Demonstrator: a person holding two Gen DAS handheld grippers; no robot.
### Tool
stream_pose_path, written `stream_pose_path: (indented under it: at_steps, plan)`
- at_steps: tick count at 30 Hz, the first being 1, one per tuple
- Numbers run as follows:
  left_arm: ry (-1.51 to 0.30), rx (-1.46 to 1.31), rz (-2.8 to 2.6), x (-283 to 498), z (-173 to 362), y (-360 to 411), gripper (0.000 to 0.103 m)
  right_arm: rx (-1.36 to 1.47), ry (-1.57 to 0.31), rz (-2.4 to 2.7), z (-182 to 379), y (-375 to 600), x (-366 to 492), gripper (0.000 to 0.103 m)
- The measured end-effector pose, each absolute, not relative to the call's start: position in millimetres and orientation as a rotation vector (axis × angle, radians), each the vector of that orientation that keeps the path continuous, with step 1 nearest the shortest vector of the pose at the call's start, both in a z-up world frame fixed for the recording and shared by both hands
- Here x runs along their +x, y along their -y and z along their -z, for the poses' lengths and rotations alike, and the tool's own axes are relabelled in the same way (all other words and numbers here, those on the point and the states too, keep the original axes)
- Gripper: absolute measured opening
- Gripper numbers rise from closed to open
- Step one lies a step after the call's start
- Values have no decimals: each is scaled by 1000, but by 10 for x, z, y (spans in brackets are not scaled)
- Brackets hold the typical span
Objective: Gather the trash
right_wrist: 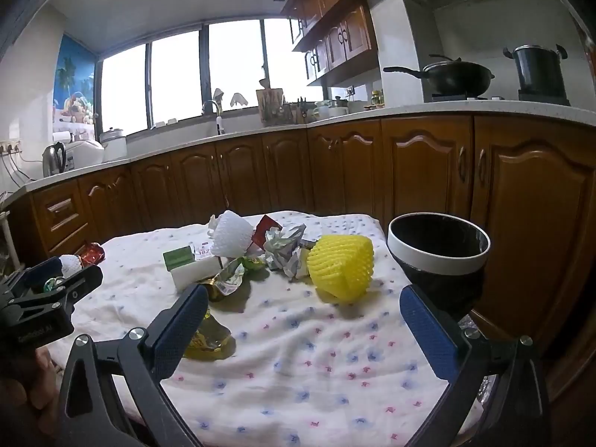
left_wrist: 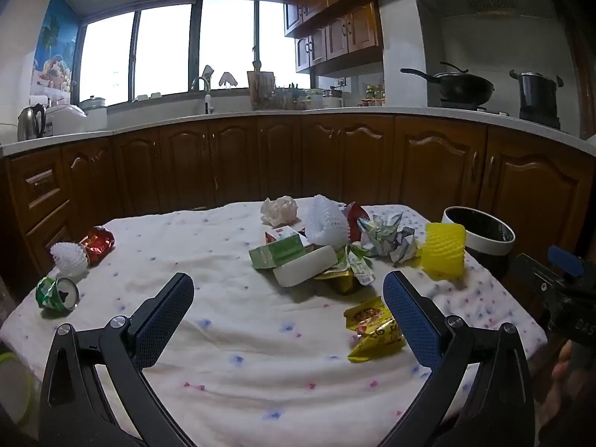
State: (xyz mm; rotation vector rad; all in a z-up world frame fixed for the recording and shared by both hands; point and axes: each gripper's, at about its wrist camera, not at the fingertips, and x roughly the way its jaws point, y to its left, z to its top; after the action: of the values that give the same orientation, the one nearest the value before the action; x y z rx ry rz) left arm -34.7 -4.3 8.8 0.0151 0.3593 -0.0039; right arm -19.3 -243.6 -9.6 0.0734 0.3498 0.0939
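Both our claws gape wide and empty. The yellow wrapper (left_wrist: 374,329) lies just inside the left claw (left_wrist: 288,311), long axis toward the counter's (left_wrist: 223,354) near-right corner; right claw (right_wrist: 303,318) nearer the bin (right_wrist: 439,257).

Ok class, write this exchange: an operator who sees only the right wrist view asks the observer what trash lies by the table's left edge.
Observer: A crushed green can lies near the left front corner; the left tool mostly blocks it in your view.
Operator: Is that tool holding anything?
Observer: No, it is open and empty.
Operator: Anything behind the white foam net?
Observer: A crumpled pale bag sits just behind it.
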Motion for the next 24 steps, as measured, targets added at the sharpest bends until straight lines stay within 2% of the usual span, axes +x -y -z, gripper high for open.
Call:
stream_pose_path:
  at_steps: [24]
  plan:
    - [-371,2,9,-335,-69,24,103,66,-348,-95,67,2420,-203,103]
